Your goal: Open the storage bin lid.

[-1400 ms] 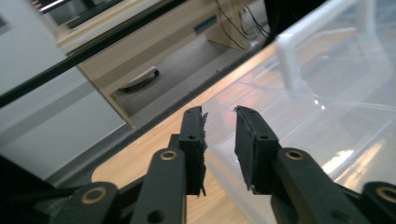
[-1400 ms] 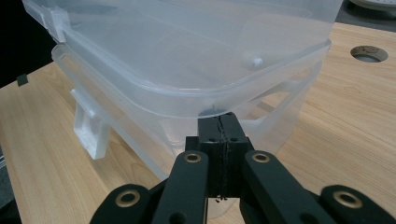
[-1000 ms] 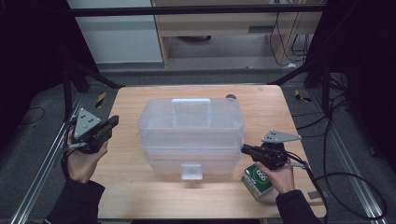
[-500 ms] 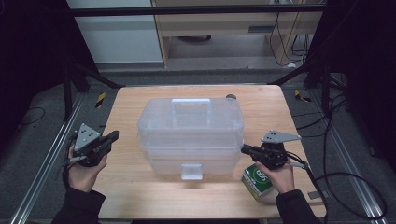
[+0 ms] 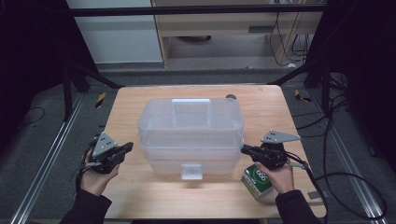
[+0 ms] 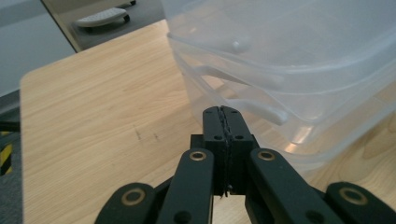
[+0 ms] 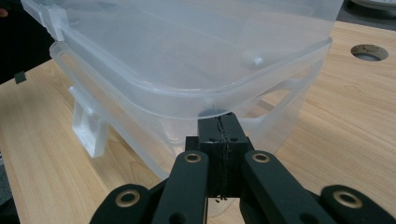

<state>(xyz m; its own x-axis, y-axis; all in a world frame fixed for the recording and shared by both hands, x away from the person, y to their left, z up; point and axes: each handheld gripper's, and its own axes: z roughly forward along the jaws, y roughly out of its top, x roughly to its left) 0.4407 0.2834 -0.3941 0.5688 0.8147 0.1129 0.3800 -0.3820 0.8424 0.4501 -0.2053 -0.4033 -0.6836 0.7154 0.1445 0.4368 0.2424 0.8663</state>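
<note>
Lowered since a second ago, my left gripper (image 5: 125, 148), jaws together and empty, now sits beside the clear lidded plastic storage box (image 5: 190, 133), while my right gripper (image 5: 244, 150), also closed, waits at the opposite lid edge, so I judge both ready to lift it.

Lab-like workroom: wooden table (image 5: 140, 107), aluminium frame rails (image 5: 42, 163), trailing cables (image 5: 345, 135), black curtains (image 5: 28, 60).

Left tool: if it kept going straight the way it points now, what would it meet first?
Probably the clear plastic storage box: the shut left tool aims at its lower side wall, with bare table between. Depth is unclear.
</note>
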